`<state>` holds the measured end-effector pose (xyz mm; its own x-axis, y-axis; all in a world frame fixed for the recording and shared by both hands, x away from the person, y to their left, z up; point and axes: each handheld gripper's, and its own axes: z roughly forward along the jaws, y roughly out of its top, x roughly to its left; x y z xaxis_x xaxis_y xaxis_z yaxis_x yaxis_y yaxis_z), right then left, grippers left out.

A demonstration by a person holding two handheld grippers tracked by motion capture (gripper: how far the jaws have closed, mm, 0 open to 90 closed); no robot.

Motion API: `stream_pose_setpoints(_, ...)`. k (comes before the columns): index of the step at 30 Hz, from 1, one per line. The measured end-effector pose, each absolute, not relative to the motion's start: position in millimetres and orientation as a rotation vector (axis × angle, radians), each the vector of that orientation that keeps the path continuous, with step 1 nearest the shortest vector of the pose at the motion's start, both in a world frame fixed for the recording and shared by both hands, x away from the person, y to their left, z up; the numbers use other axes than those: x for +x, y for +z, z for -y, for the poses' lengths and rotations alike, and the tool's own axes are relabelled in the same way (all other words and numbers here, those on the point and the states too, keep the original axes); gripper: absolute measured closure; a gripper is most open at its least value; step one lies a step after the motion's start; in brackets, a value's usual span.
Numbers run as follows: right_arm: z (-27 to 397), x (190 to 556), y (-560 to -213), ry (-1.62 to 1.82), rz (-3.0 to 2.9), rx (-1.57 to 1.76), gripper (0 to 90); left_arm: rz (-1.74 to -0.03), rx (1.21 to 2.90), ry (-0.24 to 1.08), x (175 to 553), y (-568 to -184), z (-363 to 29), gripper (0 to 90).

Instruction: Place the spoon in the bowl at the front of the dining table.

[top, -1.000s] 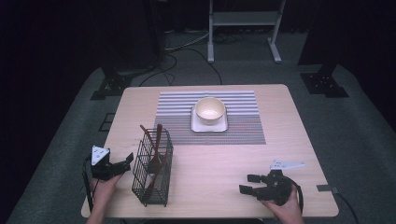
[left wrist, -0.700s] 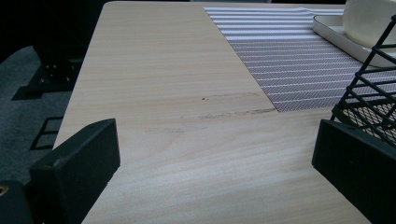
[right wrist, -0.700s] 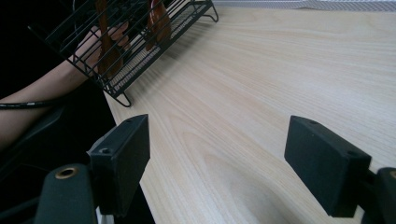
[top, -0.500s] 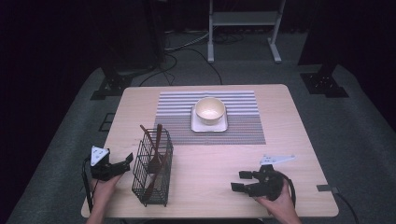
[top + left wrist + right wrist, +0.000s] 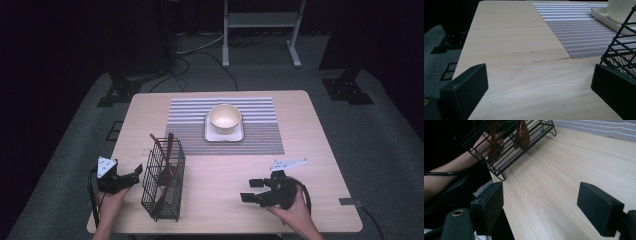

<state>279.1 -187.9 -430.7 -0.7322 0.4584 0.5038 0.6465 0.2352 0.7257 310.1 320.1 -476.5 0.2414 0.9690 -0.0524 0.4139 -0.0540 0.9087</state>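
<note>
A black wire basket point(image 5: 162, 179) with brown wooden utensils point(image 5: 166, 162) stands at the table's front left. My left gripper point(image 5: 134, 174) rests just left of it, open, with bare wood between its jaws in the left gripper view point(image 5: 539, 92); the basket point(image 5: 621, 52) touches that view's right edge. My right gripper point(image 5: 251, 190) is held open near the front right and points left at the basket. The right gripper view point(image 5: 542, 210) has only tabletop between its jaws, and beyond them the basket point(image 5: 509, 145) with the utensils point(image 5: 522, 133).
A cream bowl point(image 5: 224, 118) sits on a white square plate point(image 5: 209, 134) on a striped placemat point(image 5: 190, 125) at mid-table. The table's front edge point(image 5: 225, 231) lies close under both hands. Stands and cables occupy the dark floor behind.
My right gripper has shifted left along the front of the table and turned toward the basket. The left gripper and the basket have stayed put.
</note>
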Motion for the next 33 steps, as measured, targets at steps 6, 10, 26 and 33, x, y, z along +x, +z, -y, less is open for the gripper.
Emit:
stream_pose_setpoints(6,179,284,-423,-1.486,2.339,-1.023,19.7,-1.314,1.624,0.783,310,-476,-320,0.0)
stream_pose_setpoints(10,173,286,-418,-1.480,2.336,-1.004,19.4,-1.312,1.623,0.782,310,-476,-320,0.0)
stream_pose_setpoints(26,155,293,-403,-1.474,2.313,-0.939,19.4,-1.307,1.633,0.784,310,-476,-320,0.0)
stream_pose_setpoints(33,148,295,-397,-1.469,2.330,-0.920,19.4,-1.305,1.630,0.785,310,-477,-320,0.0)
